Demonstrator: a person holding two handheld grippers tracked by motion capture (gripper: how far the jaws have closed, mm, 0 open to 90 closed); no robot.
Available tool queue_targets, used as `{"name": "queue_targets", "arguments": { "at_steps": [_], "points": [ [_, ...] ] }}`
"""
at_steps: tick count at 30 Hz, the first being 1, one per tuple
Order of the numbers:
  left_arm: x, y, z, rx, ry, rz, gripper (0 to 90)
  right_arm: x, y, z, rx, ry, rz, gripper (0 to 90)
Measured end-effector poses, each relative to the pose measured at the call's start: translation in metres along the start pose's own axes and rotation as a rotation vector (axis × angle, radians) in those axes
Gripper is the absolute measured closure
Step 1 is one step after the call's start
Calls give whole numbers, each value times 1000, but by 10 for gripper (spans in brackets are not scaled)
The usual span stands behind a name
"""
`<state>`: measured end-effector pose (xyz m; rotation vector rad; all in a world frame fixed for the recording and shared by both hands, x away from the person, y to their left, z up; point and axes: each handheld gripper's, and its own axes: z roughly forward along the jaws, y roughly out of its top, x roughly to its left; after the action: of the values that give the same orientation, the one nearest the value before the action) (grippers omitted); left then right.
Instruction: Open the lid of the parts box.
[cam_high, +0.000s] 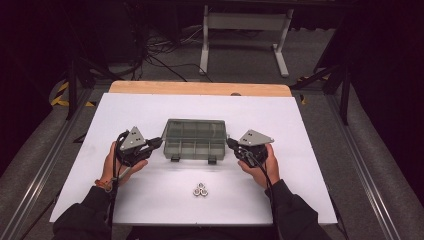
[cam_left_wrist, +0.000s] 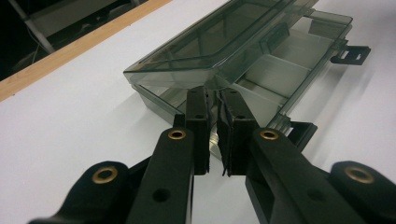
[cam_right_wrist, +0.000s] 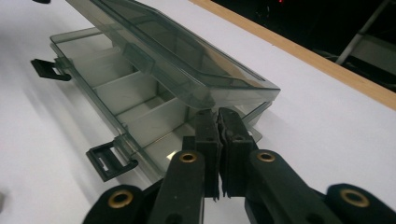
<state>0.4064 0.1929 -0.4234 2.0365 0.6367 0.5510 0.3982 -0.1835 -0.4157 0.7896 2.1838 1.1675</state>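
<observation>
A smoky clear compartment box (cam_high: 194, 147) lies mid-board with its lid (cam_high: 195, 127) lifted partway, and the front compartments show beneath it. My left gripper (cam_high: 159, 142) is shut, its tips at the box's left end. In the left gripper view my left gripper (cam_left_wrist: 212, 93) has its tips just under the raised lid (cam_left_wrist: 224, 37) corner, over the base (cam_left_wrist: 280, 65). My right gripper (cam_high: 230, 142) is shut at the box's right end. In the right gripper view my right gripper (cam_right_wrist: 218, 114) sits below the lid (cam_right_wrist: 177, 51) edge, beside the base (cam_right_wrist: 126, 93). Nothing shows between either pair of jaws.
Three metal nuts (cam_high: 201, 189) lie clustered on the white board (cam_high: 150, 200), nearer the person than the box. Two black latches (cam_high: 175, 158) (cam_high: 212, 160) hang open at the box's front. A wooden table edge (cam_high: 200, 88) runs behind the board.
</observation>
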Motion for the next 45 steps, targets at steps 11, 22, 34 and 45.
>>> {"name": "queue_targets", "arguments": {
  "at_steps": [11,22,34,45],
  "points": [
    [0,3,6,15,61,4,620,2,4,3,-16,-49,-63,778],
    [2,14,11,-13,96,42,616,0,9,3,-38,-57,-98,806],
    [14,30,12,-42,101,76,727,-10,21,3,-70,-49,-62,823],
    [26,37,18,-52,111,51,721,-19,31,6,-97,-59,-10,817]
  ]
}}
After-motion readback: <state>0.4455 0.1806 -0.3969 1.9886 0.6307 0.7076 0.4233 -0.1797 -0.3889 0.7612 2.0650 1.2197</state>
